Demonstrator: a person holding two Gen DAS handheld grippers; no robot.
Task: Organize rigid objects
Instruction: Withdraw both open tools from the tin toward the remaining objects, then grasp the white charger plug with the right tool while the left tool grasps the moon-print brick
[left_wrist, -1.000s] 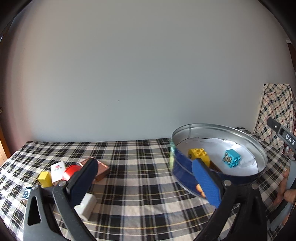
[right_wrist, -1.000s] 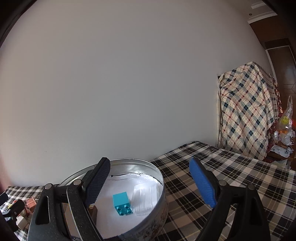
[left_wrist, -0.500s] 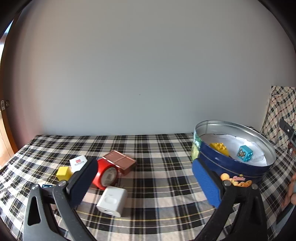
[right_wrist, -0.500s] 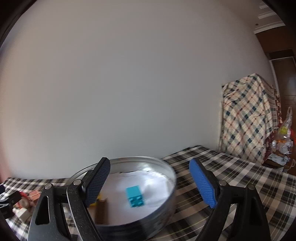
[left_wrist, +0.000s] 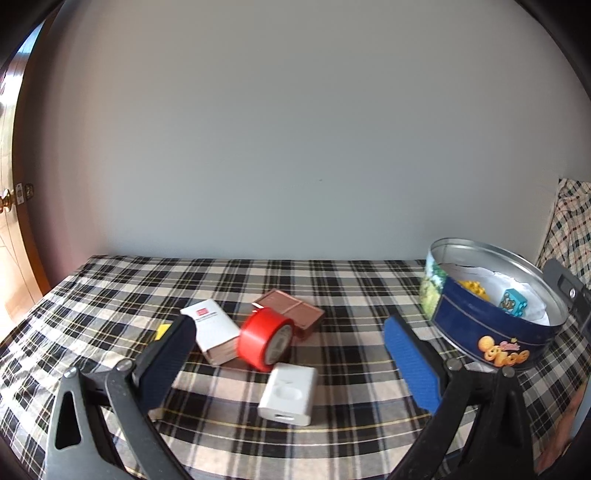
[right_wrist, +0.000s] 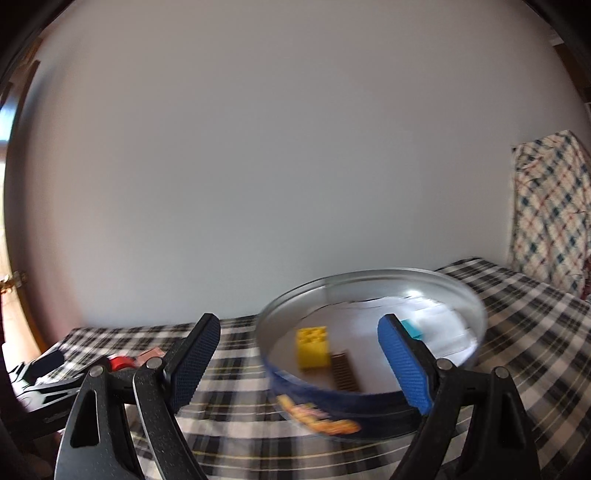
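Note:
My left gripper (left_wrist: 288, 354) is open and empty above the checked cloth, facing a cluster: a red tape roll (left_wrist: 264, 338), a white card box (left_wrist: 214, 330), a brown flat box (left_wrist: 291, 312), a white charger block (left_wrist: 289, 393) and a yellow block (left_wrist: 162, 329) partly hidden by the left finger. A round blue tin (left_wrist: 491, 332) at the right holds a yellow brick (left_wrist: 474, 287) and a teal brick (left_wrist: 513, 302). My right gripper (right_wrist: 299, 362) is open and empty in front of the tin (right_wrist: 369, 402), which holds the yellow brick (right_wrist: 312, 347), a brown comb-like piece (right_wrist: 343, 374) and the teal brick (right_wrist: 413, 328).
The checked cloth (left_wrist: 369, 280) covers the table up to a plain wall. A wooden door (left_wrist: 14, 229) stands at the left. A draped checked fabric (right_wrist: 546, 214) stands at the right. The right gripper's body (left_wrist: 569, 295) shows behind the tin.
Both grippers have swung to the left. The loose objects moved towards the middle of the left view and the tin shifted right in both views. Both stay open.

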